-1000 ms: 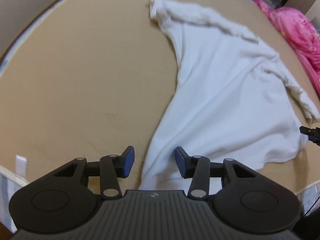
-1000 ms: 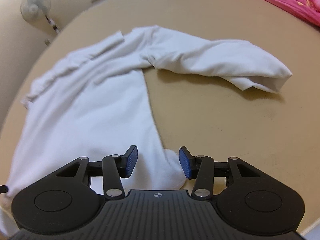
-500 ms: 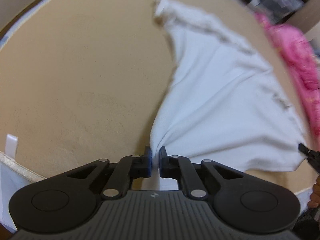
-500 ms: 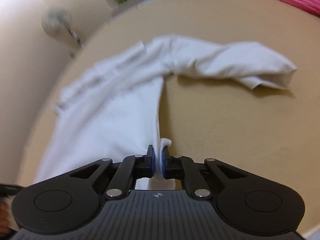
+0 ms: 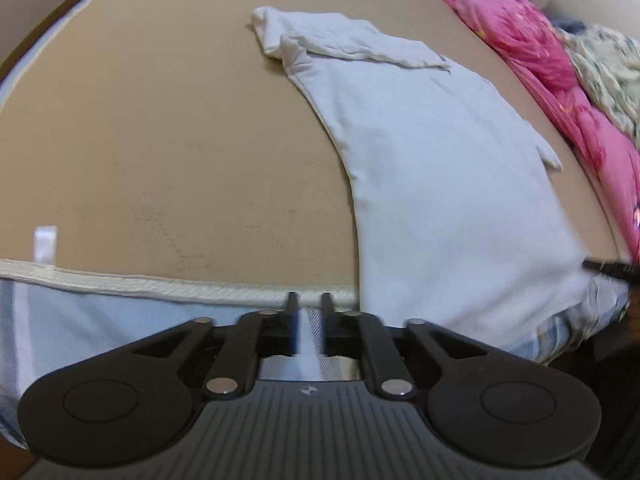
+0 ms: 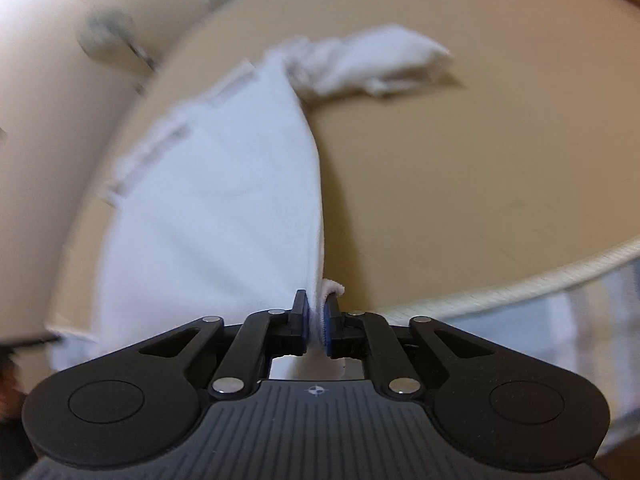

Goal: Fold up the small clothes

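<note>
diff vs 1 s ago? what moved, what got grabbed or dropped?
Both grippers closed on the white shirt's hem corners and dragged it toward the mattress edge, pulling the body flat. Jaws have just been easing open: the right gripper still pinches cloth; the left gripper shows a gap, with its hold unclear. The far sleeves stayed bunched; the pink blanket is unmoved.

"What sits on the tan mattress (image 5: 168, 128)?"

"A pink quilt (image 5: 560, 80) bunched at two o'clock, a floral cloth (image 5: 604, 68) beside it. White piping (image 5: 160, 282) edges the near side."

"And at ten o'clock in the right view?"

"Blurred, possibly a standing fan (image 6: 106, 34)."
</note>
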Action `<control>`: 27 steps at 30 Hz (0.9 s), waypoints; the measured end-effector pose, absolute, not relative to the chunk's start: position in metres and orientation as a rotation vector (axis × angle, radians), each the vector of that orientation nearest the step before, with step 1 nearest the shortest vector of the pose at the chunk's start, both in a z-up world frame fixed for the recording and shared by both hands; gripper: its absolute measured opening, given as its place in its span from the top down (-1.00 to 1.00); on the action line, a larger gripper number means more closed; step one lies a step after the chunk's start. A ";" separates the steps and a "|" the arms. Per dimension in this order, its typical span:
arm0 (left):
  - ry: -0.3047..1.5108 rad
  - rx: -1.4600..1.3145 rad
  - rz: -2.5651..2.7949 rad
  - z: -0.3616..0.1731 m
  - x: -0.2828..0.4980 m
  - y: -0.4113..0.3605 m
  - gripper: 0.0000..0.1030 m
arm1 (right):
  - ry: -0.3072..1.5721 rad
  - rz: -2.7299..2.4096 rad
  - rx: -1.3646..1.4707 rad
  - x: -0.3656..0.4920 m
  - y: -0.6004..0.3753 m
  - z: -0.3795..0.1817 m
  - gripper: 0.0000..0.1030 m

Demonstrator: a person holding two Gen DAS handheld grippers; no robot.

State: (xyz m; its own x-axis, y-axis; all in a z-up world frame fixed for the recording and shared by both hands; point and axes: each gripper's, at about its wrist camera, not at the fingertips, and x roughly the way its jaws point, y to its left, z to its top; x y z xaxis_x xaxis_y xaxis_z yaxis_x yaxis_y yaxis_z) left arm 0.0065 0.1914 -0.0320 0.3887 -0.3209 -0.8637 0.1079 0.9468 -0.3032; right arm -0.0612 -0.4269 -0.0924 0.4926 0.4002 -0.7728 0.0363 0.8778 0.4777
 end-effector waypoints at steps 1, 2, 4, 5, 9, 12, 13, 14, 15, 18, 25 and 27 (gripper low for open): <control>1.141 -0.225 -0.271 -0.032 0.011 0.189 0.33 | 1.046 0.200 0.434 -0.059 -0.425 -0.095 0.62; 1.145 -0.233 -0.264 -0.033 0.018 0.183 0.20 | 1.047 0.180 0.408 -0.056 -0.424 -0.097 0.35; 1.189 -0.226 -0.257 -0.043 0.029 0.173 0.16 | 1.041 0.174 0.390 -0.050 -0.420 -0.097 0.22; 1.224 -0.216 -0.258 -0.051 0.031 0.167 0.16 | 1.044 0.177 0.383 -0.045 -0.417 -0.098 0.22; 1.304 -0.181 -0.301 -0.072 0.027 0.148 0.16 | 1.113 0.175 0.316 -0.026 -0.406 -0.122 0.22; 1.316 -0.092 -0.296 -0.081 0.017 0.132 0.46 | 1.146 0.162 0.269 -0.024 -0.395 -0.131 0.22; 1.307 -0.055 -0.292 -0.081 0.013 0.127 0.78 | 1.143 0.164 0.266 -0.024 -0.394 -0.131 0.25; 1.295 -0.036 -0.310 -0.079 0.008 0.124 0.95 | 1.140 0.165 0.267 -0.026 -0.394 -0.130 0.45; 1.272 -0.013 -0.320 -0.074 0.003 0.123 0.95 | 1.137 0.170 0.275 -0.028 -0.395 -0.128 0.73; 1.183 -0.010 -0.339 -0.051 -0.016 0.132 0.97 | 1.100 0.214 0.301 -0.037 -0.396 -0.119 0.85; 1.135 -0.033 -0.213 -0.029 -0.053 0.176 1.00 | 1.030 0.362 0.541 -0.072 -0.418 -0.095 0.89; 1.156 -0.048 -0.194 -0.033 -0.049 0.180 1.00 | 1.091 0.288 0.449 -0.069 -0.409 -0.104 0.85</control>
